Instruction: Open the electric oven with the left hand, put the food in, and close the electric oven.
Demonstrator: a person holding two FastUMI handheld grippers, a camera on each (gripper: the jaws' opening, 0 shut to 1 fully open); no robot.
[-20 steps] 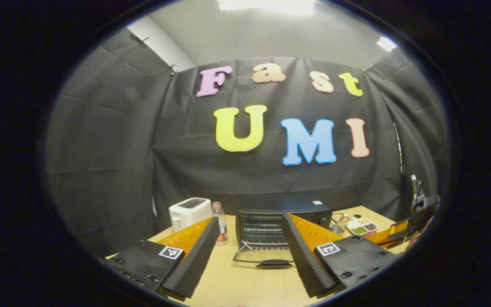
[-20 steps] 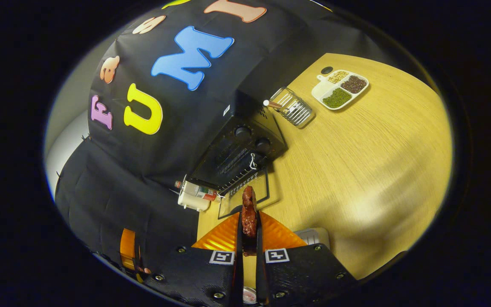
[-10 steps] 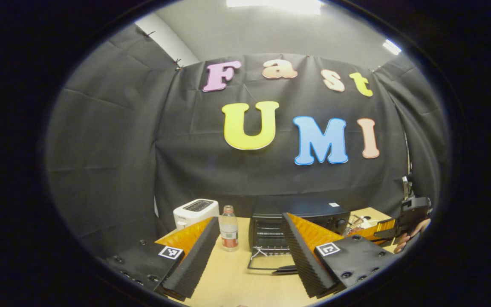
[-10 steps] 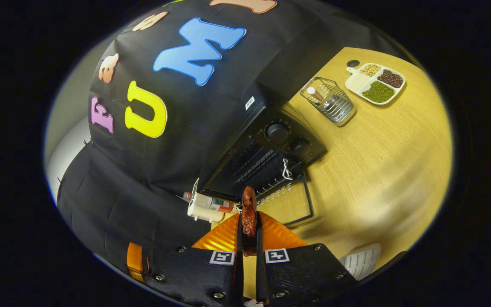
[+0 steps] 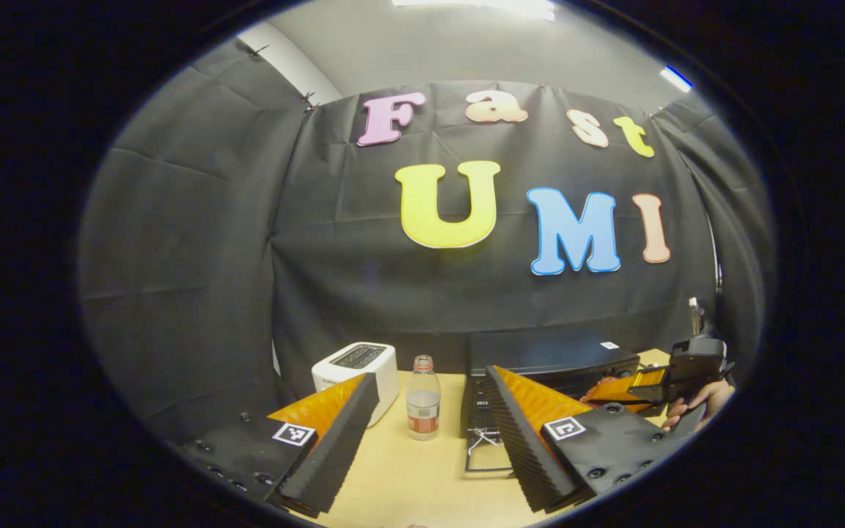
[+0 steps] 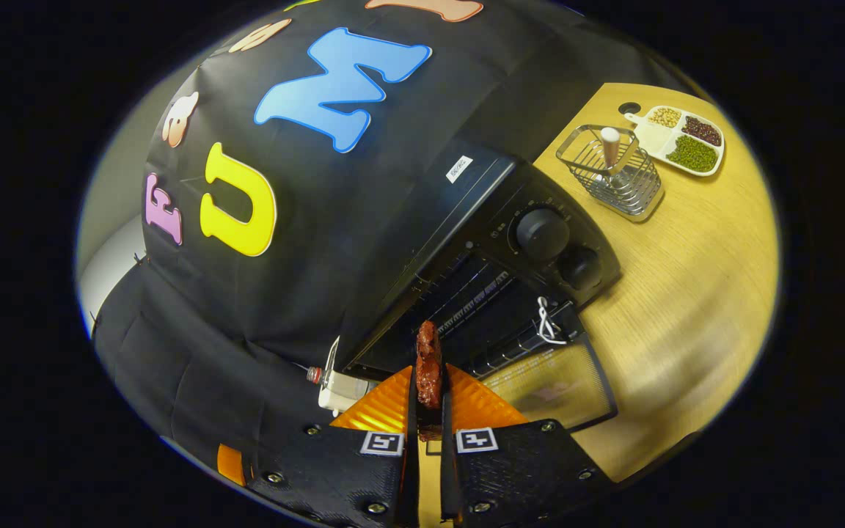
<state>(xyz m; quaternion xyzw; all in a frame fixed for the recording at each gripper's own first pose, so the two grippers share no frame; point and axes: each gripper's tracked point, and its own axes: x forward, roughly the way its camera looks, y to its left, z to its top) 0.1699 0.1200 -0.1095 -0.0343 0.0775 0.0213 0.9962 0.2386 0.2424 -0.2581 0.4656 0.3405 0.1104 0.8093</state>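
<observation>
The left gripper [image 5: 430,411] has its jaws wide apart above the wooden bench [image 5: 422,477]. Between them stand a white toaster [image 5: 355,364] and a clear bottle [image 5: 422,398] with a red label. The black electric oven [image 5: 551,357] is behind the right finger, its door [image 5: 487,458] down. Farther right, a hand [image 5: 697,403] holds the other gripper [image 5: 624,389].

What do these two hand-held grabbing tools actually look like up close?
Each gripper, the left gripper and the right gripper, has a black body studded with small screws, carrying square black-and-white markers. Wedge-shaped orange panels back the jaws, whose inner faces are ribbed on the left one. In the left gripper view, a bare hand grips the right gripper's black handle; no sleeve can be made out.
</observation>
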